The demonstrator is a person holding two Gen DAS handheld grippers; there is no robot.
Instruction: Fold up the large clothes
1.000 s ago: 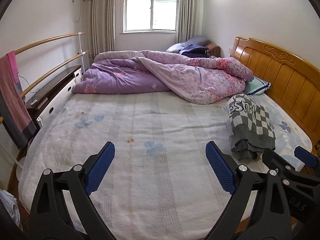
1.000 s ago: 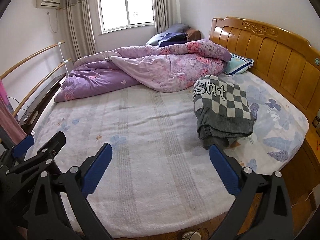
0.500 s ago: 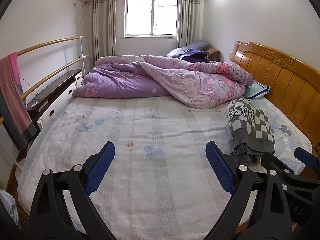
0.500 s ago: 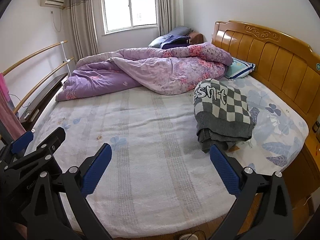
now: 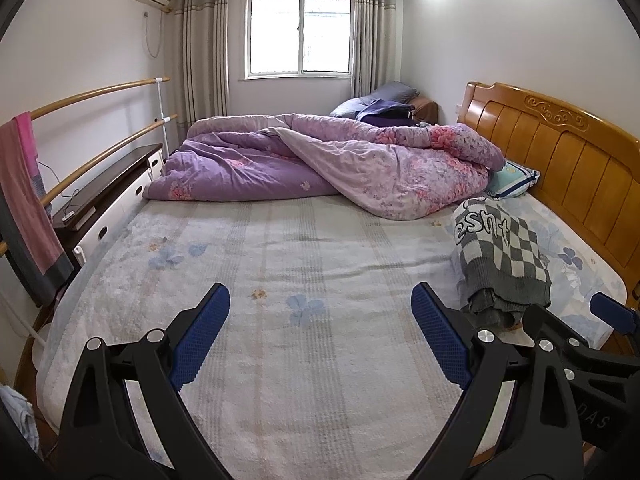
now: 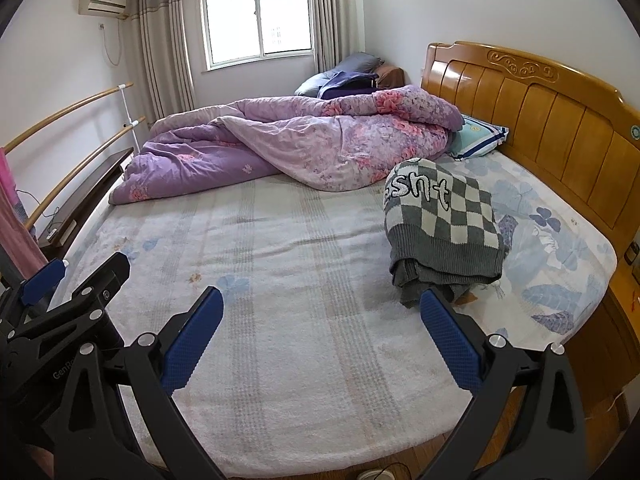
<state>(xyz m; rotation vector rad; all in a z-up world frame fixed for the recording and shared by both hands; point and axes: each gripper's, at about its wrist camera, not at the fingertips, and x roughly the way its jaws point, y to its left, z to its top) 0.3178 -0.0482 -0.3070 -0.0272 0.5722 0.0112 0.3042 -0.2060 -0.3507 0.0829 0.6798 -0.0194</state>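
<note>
- Right gripper [image 6: 320, 330]: jaws spread wide, nothing btwn the blue pads, held above the near edge of the bed [image 6: 280, 360].
- Left gripper [image 5: 320, 328]: same, wide open, empty, over the near edge; it sits just left of the right one, frames nearly touching.
- Sweater [image 6: 440, 224], grey/white checked w/ lettering at its far end: lies on the bed in a compact bundle, layers stacked, ribbed hem toward the grippers. Looks already folded.
- Key relation: sweater is ahead and to the right of both grippers, on the headboard side of the bed. Right gripper's right pad lines up just short of the hem; left gripper is further off, w/ the right gripper's frame btwn it and the sweater. So right is the nearer one.
- Long axis of the sweater runs away from the grippers, roughly along the headboard [image 6: 560, 128], hem near, lettering far.
- Rest of the bed, relative to the sweater: quilt [image 6: 300, 140] heaped beyond it and to its left; pillow [image 6: 478, 138] beyond it against the headboard; bare sheet to its left, in front of both grippers.
- Judgement: fits either a fold just done w/ the grippers off it, or a bundle waiting to be opened and refolded. Can't tell which.
</note>
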